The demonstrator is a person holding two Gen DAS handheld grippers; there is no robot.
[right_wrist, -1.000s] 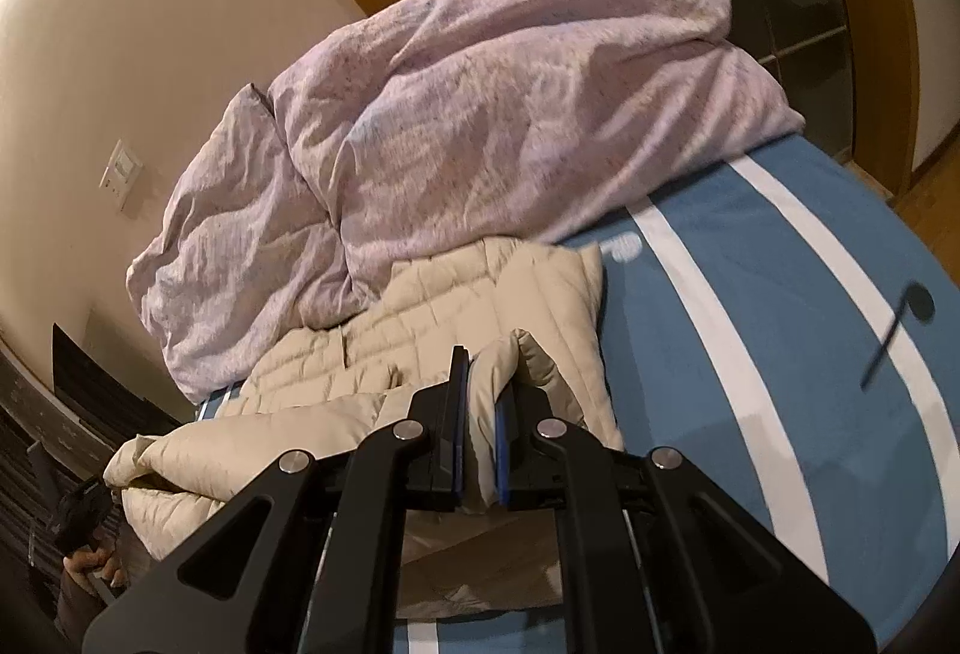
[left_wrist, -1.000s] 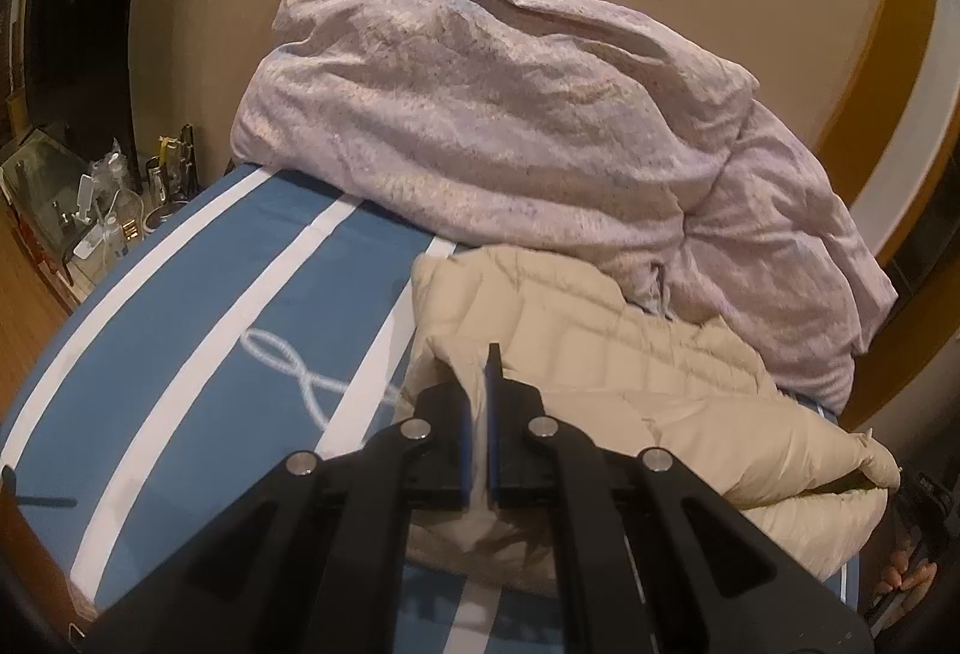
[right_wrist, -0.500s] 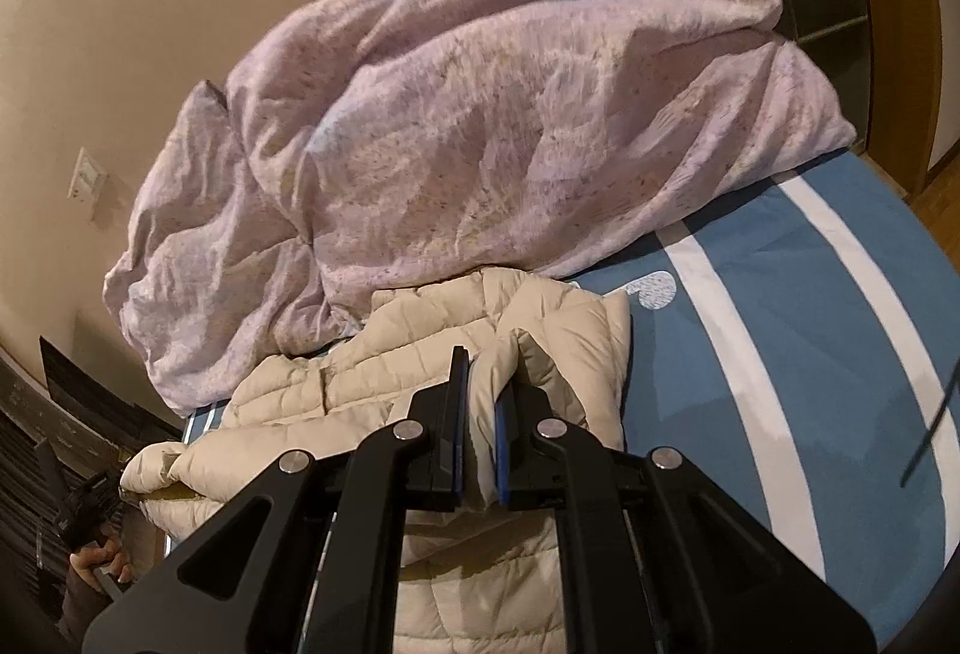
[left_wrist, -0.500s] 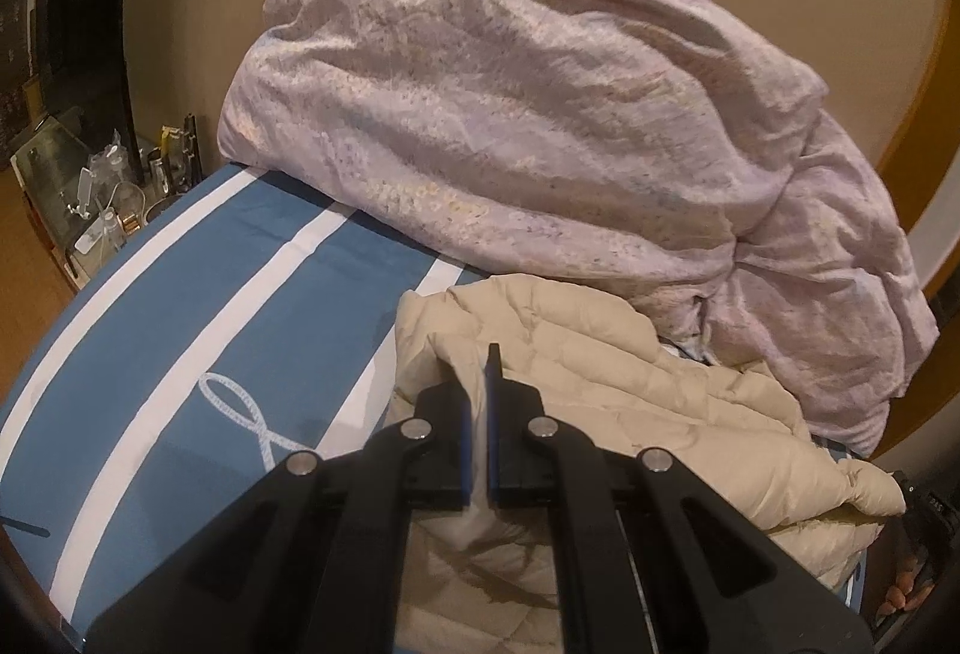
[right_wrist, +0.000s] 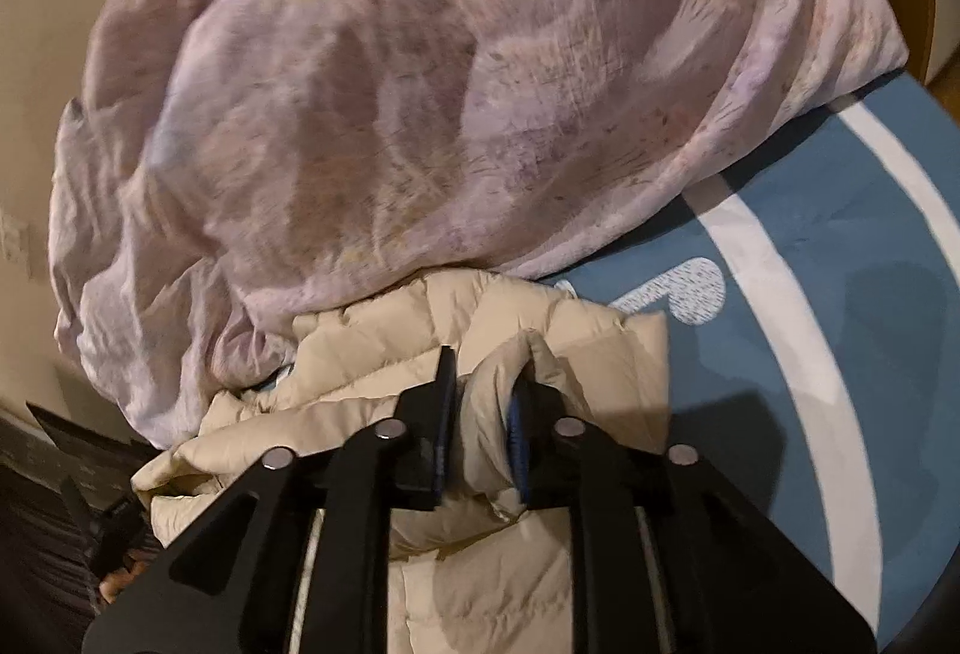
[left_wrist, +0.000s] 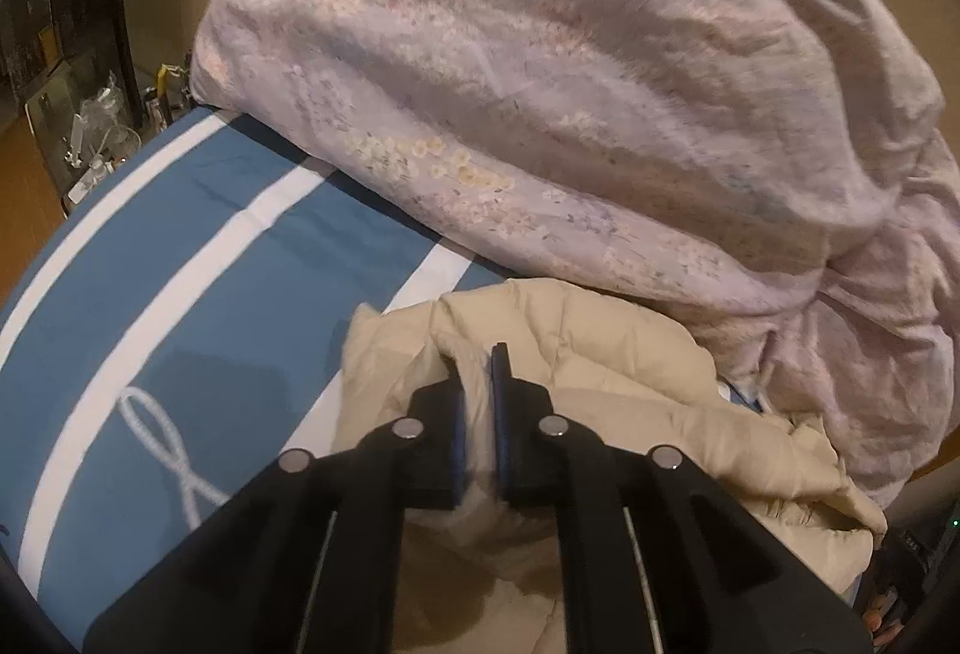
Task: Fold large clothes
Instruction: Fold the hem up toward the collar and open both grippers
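Cream puffer jacket [left_wrist: 600,354] lies on the blue-striped bed [left_wrist: 180,294], touching the lilac duvet [left_wrist: 540,84]. Left tool [left_wrist: 478,384] & right tool [right_wrist: 486,390]: jaws just been opening, jacket fabric still between both.

The lilac quilt [right_wrist: 420,114] is motion-blurred, its top cut off.
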